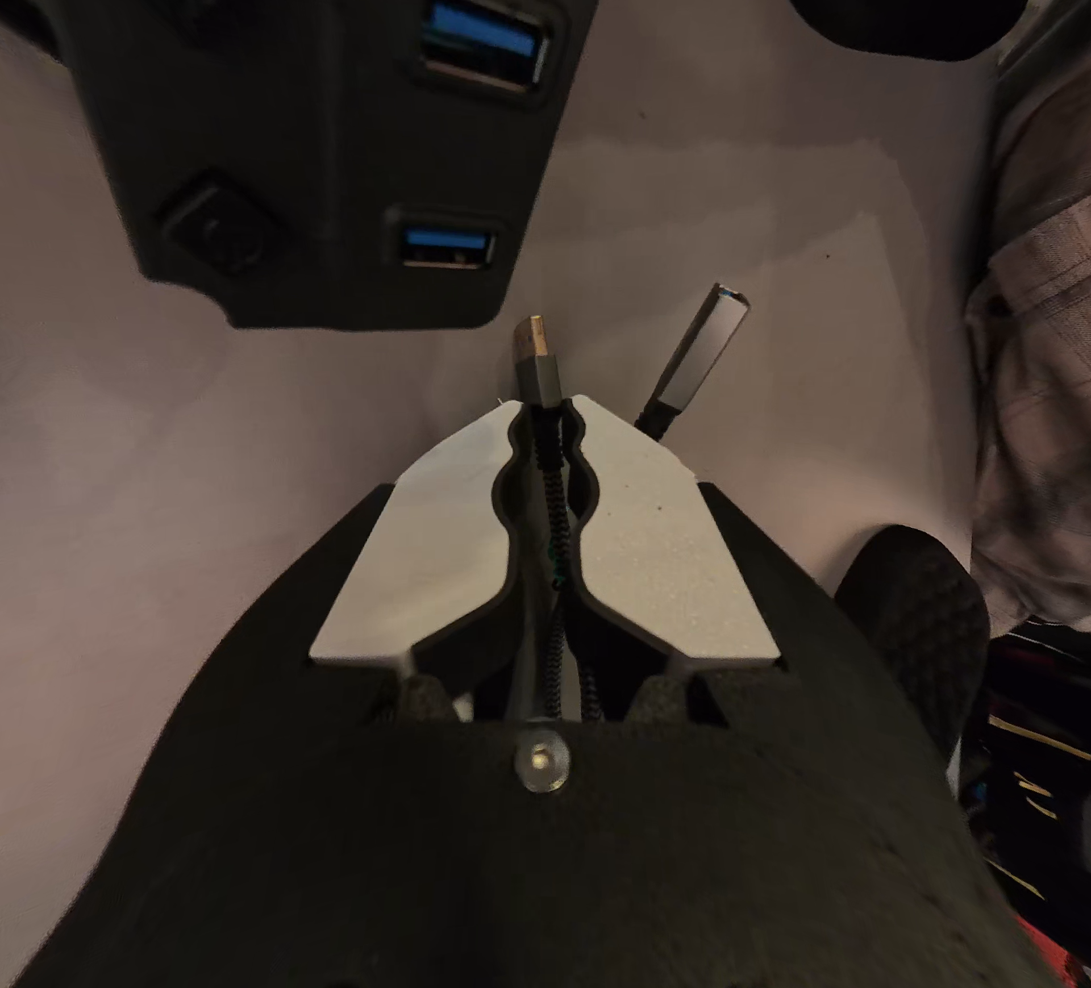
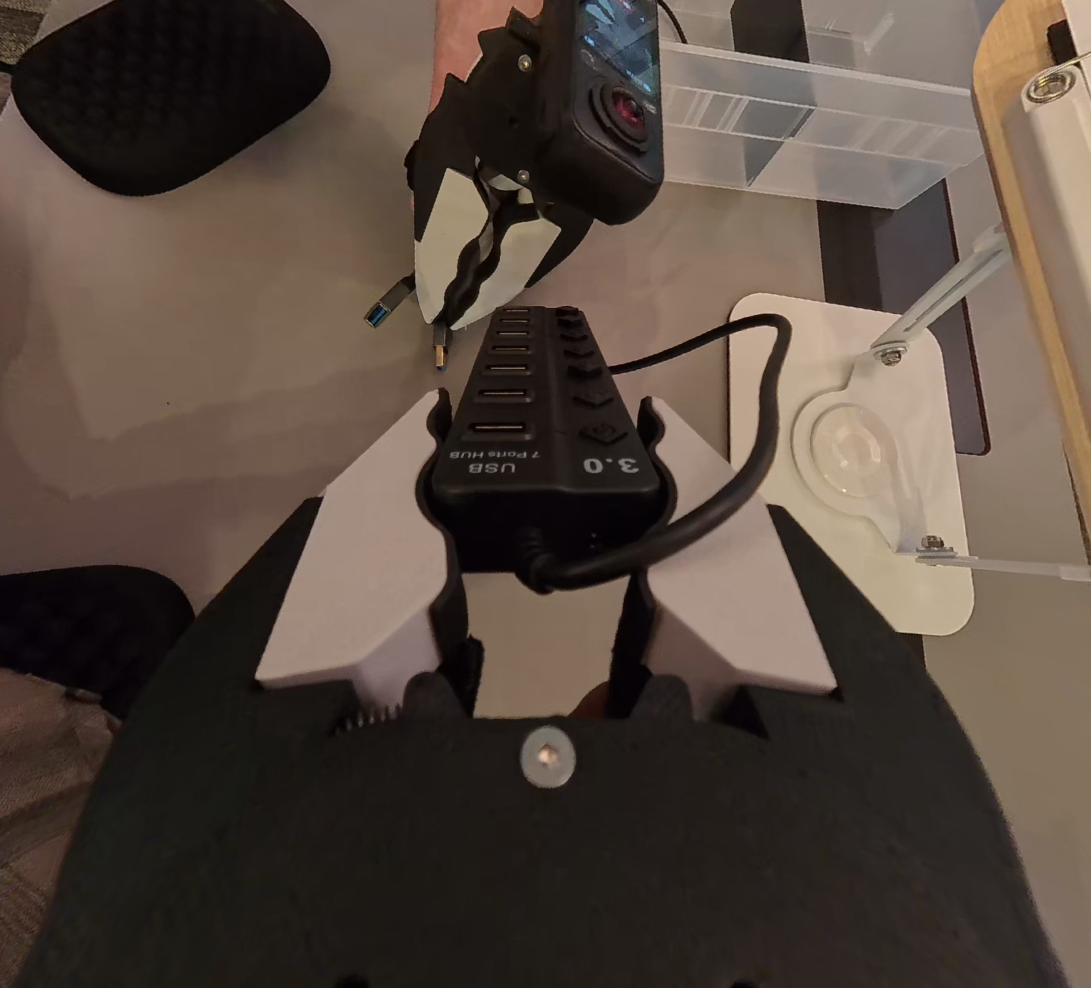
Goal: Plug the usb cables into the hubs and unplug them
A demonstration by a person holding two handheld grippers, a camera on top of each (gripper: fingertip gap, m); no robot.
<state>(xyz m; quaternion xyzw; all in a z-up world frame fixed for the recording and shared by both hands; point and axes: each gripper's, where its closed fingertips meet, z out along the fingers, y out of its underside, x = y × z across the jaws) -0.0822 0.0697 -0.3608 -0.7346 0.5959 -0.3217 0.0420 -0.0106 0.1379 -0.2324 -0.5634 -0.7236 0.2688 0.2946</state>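
My left gripper point(image 1: 544, 403) is shut on a braided USB cable point(image 1: 555, 499) just behind its gold-tipped plug point(image 1: 533, 346), which points at the black USB hub point(image 1: 330, 133) and sits just short of its blue ports point(image 1: 447, 246). A second plug, silver with a blue insert point(image 1: 699, 351), sticks out to the right of my fingers. My right gripper point(image 2: 544, 405) is shut on the near end of the same hub point(image 2: 543, 399). In the right wrist view the left gripper point(image 2: 466, 275) holds its plug point(image 2: 440, 349) beside the hub's far end.
The hub's black cord point(image 2: 750, 428) loops to the right over a white plate point(image 2: 885, 599) with a clear bracket. A clear plastic bin point(image 2: 826, 74) stands at the back. Black padded rests point(image 2: 171, 80) lie at the left. A plaid sleeve point(image 1: 1039, 369) is at the right. There is about 15 centimetres between the tips of the two grippers.
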